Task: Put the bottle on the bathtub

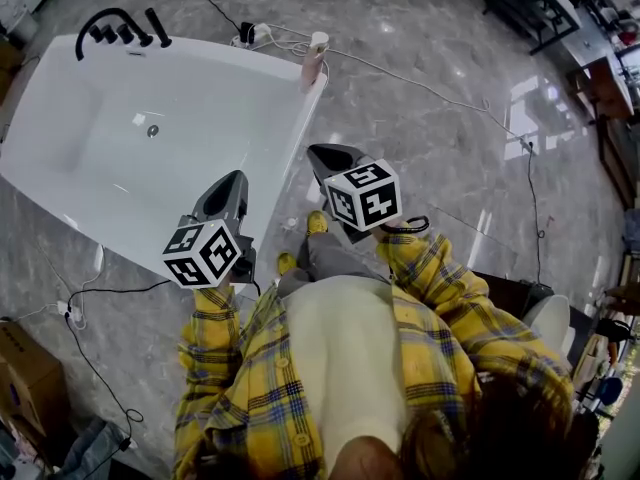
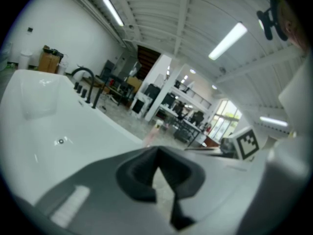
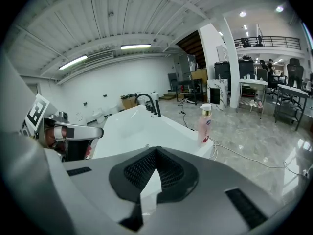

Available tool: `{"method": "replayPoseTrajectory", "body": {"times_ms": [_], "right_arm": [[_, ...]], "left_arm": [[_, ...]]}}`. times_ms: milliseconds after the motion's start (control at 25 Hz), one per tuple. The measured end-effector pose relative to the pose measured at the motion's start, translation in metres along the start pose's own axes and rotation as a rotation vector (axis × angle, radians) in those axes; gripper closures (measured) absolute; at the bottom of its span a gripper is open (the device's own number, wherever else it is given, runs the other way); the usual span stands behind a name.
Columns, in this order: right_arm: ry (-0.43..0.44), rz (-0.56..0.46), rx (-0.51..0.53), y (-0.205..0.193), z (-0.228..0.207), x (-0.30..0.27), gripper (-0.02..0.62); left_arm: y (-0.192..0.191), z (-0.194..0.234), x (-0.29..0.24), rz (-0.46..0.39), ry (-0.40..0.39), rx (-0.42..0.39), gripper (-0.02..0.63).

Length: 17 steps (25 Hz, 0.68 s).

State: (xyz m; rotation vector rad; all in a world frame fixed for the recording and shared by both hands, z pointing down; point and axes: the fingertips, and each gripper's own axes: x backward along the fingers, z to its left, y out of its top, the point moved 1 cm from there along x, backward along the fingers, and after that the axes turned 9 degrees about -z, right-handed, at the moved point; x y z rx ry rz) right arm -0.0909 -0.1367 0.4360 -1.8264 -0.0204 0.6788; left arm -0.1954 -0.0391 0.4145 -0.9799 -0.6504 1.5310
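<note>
- Where the head view looks down, a grey marble floor (image 1: 430, 158) fills the frame, its edges cut off; a white cable (image 1: 420, 81) trails across it.
- A white bathtub (image 1: 220, 108) lies at upper left, its near corner hidden behind the left gripper (image 1: 237, 178).
- Yellow plaid sleeves (image 1: 440, 288) hold both tools close to the body.
- The left gripper's own view (image 2: 157, 152) shows its fingers together with nothing between them; the picture is blurred, so the far room is hard to read.
- The right gripper (image 1: 322, 154) is likewise closed and empty, clearly so in its own view (image 3: 156, 152).
- A black tap (image 1: 115, 26) sits on the tub's far end.
- The pink bottle (image 1: 314, 60) stands upright on the tub's corner rim, well apart from both tools; the right gripper view shows its white cap and label (image 3: 205, 124), the left only a pink smear (image 2: 155, 128).
</note>
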Motion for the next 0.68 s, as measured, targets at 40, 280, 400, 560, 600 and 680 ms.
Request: {"method": "replayPoseTrajectory", "body": {"times_ms": [40,280,400,560,600,680], "right_arm": [[0.000,-0.002,0.001,0.000,0.002,0.001,0.583],[-0.004,-0.010,0.001,0.001,0.014,0.002,0.583],[0.003,-0.014,0.002,0.000,0.024,0.003,0.583],[0.001,-0.018,0.009,0.000,0.031,0.007,0.583],[-0.001,-0.018,0.011,0.000,0.032,0.007,0.583],[-0.005,-0.016,0.011,-0.002,0.035,0.007,0.583]], "left_arm": [[-0.001,0.000,0.003,-0.001,0.001,-0.001,0.600],[0.000,0.004,0.015,-0.004,0.012,-0.022,0.600],[-0.001,0.004,0.023,0.002,0.010,-0.045,0.600],[-0.002,0.002,0.029,-0.006,-0.014,-0.032,0.600],[-0.003,0.001,0.030,-0.006,-0.022,-0.028,0.600],[-0.006,0.001,0.033,-0.005,-0.041,-0.021,0.599]]}}
